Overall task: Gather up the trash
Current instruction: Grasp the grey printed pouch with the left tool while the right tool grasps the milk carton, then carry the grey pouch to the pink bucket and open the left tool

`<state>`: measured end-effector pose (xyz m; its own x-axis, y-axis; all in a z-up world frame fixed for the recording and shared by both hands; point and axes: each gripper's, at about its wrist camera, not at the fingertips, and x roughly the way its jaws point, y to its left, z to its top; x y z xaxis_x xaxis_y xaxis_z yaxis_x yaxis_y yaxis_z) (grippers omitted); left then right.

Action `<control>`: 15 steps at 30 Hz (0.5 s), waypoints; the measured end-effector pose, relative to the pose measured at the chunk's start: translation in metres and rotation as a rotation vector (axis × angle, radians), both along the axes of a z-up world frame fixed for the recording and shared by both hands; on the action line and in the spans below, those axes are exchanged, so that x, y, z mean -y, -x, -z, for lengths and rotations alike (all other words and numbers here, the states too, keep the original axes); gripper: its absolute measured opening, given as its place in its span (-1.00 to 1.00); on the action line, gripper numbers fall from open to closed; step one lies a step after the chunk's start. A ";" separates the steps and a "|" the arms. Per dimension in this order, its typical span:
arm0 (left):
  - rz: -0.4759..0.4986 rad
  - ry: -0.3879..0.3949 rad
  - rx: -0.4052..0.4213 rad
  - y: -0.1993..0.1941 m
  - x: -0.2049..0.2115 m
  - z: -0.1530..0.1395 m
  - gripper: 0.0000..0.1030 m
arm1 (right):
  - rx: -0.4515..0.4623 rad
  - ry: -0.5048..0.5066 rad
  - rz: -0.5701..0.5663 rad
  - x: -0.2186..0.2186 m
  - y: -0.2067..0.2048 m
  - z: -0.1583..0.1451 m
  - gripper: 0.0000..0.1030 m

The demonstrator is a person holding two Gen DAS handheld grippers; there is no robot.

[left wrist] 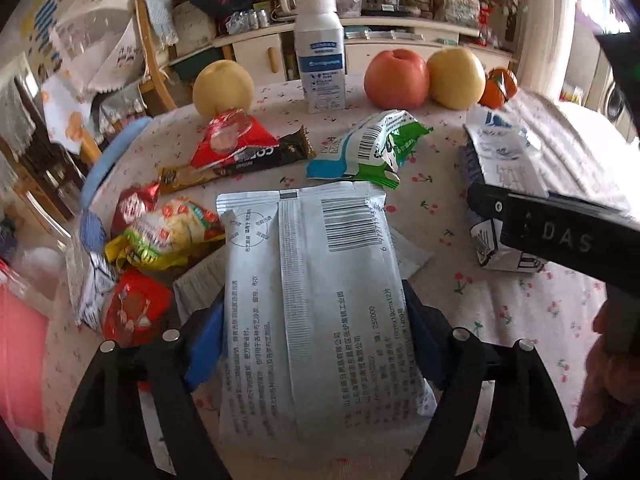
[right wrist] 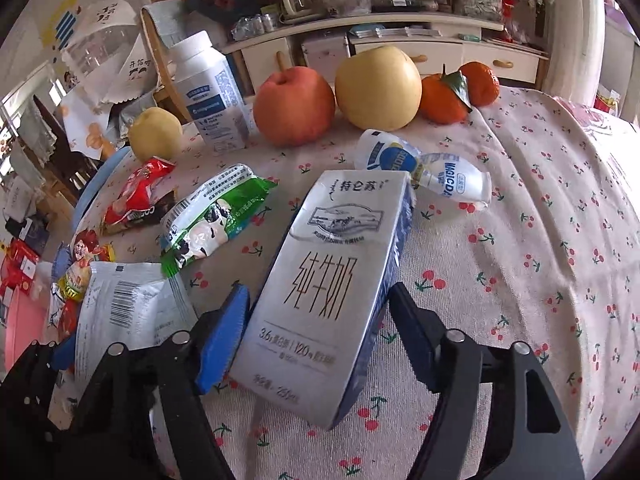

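Note:
My left gripper (left wrist: 316, 344) has its blue pads against both sides of a silver wipes packet (left wrist: 316, 300) with a barcode, shut on it above the cherry-print tablecloth (left wrist: 500, 312). My right gripper (right wrist: 320, 332) is shut on a silver milk carton (right wrist: 328, 292), which also shows in the left wrist view (left wrist: 504, 168). More trash lies on the cloth: a green and white wrapper (right wrist: 216, 212), a red wrapper (right wrist: 136, 192), a crushed white yogurt bottle (right wrist: 424, 168), and several red and yellow snack wrappers (left wrist: 168, 232) at the left.
At the back of the table stand a white bottle (left wrist: 320, 52), a red apple (right wrist: 294, 106), two yellow pears (right wrist: 378, 88), (right wrist: 156, 134) and two mandarins (right wrist: 460, 88). A wooden chair (left wrist: 152, 64) and a cluttered cabinet (right wrist: 400, 48) lie behind. A pink bin (left wrist: 20, 352) sits at the left.

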<state>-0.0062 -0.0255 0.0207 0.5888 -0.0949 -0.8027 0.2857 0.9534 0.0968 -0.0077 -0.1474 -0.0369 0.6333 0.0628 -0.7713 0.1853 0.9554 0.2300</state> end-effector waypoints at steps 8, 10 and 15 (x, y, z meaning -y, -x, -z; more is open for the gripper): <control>0.000 0.153 0.000 0.023 -0.045 -0.022 0.51 | 0.014 0.011 -0.039 -0.004 0.021 -0.004 0.20; 0.002 0.183 0.019 0.029 -0.057 -0.029 0.51 | 0.018 0.004 -0.051 -0.008 0.030 -0.005 0.19; 0.003 0.261 0.062 0.045 -0.090 -0.043 0.51 | 0.063 -0.053 -0.066 -0.010 0.055 -0.017 0.17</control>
<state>-0.0508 0.0648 0.0640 0.6357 -0.2960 -0.7130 0.2902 0.9474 -0.1347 -0.0627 -0.1371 -0.0199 0.6740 0.1452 -0.7243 0.1062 0.9513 0.2895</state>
